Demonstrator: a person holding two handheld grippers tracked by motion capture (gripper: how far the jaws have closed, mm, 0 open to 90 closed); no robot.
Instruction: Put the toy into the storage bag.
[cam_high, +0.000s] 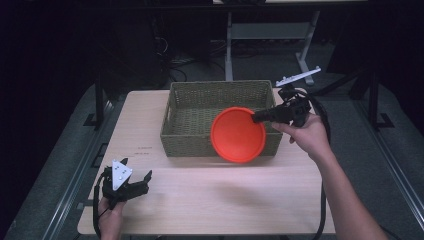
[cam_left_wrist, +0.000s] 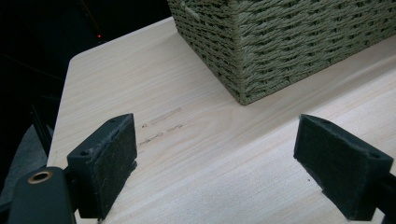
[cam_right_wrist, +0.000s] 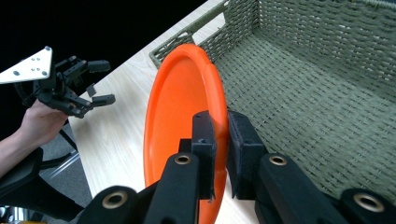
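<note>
From the high view, the right gripper (cam_high: 261, 118) pinches the rim of an orange plate (cam_high: 238, 134), holding it tilted up on edge above the front wall of a woven basket (cam_high: 172, 107). The basket sits toward the far edge of the worktop (cam_high: 210, 200), about midway between its left and right edges. The plate overlaps the basket's near right corner, partly over the inside and partly out in front — a pose that fits either lowering it into the basket or lifting it out; I cannot tell which. Gripping by the rim keeps the jaws clear of the basket walls. The left gripper (cam_high: 134, 172) rests near the front left corner of the worktop, well apart from the basket, jaws spread and holding nothing, probably parked out of the way.

In the left gripper view, that gripper's two padded jaws stand wide apart over bare wood. The corner of the basket (cam_left_wrist: 243, 70) lies ahead, not touched.

In the right gripper view, the right gripper's (cam_right_wrist: 221, 140) jaws are pressed on the plate's (cam_right_wrist: 180, 98) rim, one pad on each face, so the plate stands nearly upright between them. The basket's woven floor (cam_right_wrist: 303, 93) lies just beyond, with nothing visible on it. Farther off to the left, the other hand (cam_right_wrist: 39, 121) holds the left gripper (cam_right_wrist: 95, 81) over the worktop's edge — idle, jaws apart.
</note>
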